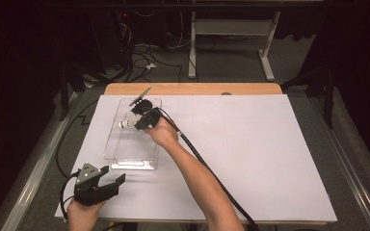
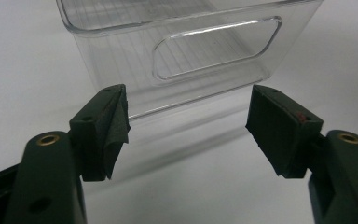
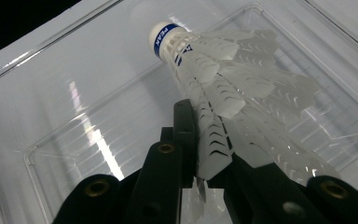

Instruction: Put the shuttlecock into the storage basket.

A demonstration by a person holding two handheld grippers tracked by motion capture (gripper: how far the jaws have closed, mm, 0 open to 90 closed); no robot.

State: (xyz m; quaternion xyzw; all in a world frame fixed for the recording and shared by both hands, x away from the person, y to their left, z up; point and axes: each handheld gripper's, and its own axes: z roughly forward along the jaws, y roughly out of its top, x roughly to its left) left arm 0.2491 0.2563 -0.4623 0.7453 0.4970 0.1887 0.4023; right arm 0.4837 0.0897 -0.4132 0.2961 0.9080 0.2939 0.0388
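Right now the right gripper [image 3: 205, 158] pinches a shuttlecock [image 3: 223, 88] by its feathers, just above the clear bin [image 3: 74, 140]; squeezing could crush them. The left gripper [image 2: 189, 130] waits open just before the bin's handle end.

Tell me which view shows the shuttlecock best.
Right gripper view: the shuttlecock is close up, its feathers pinched in the right tongs, its white cork with a blue band above the clear bin. The high view has it as a small white shape.
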